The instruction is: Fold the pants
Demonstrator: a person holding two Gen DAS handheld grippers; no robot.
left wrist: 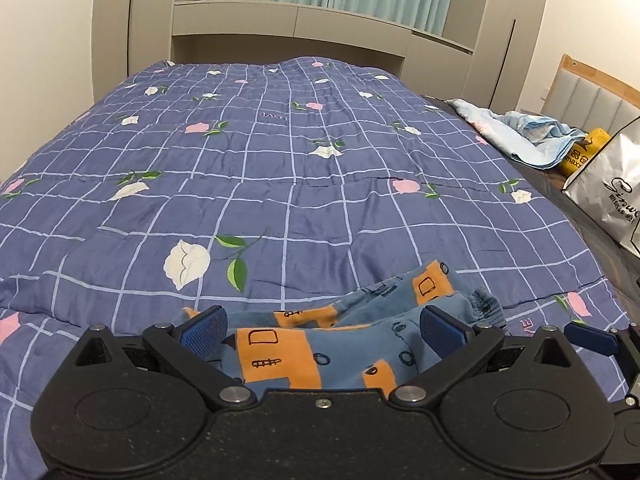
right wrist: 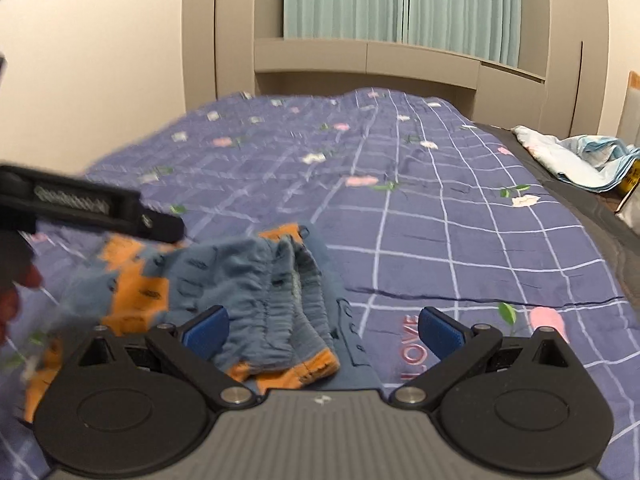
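Honestly, with my left hand-held gripper (left wrist: 320, 330) and right hand-held gripper (right wrist: 322, 326) both spread wide, gripping nothing, over the pants (right wrist: 256, 280) bunched on the bed (left wrist: 280, 184), I risked pinching several layers.

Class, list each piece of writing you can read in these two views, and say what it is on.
"LOVE": pink stitching on the quilt.
"maxx": partial, on the yellow package.
Script on the white bag: cut off, unreadable.
Pants: drawings only, no words.
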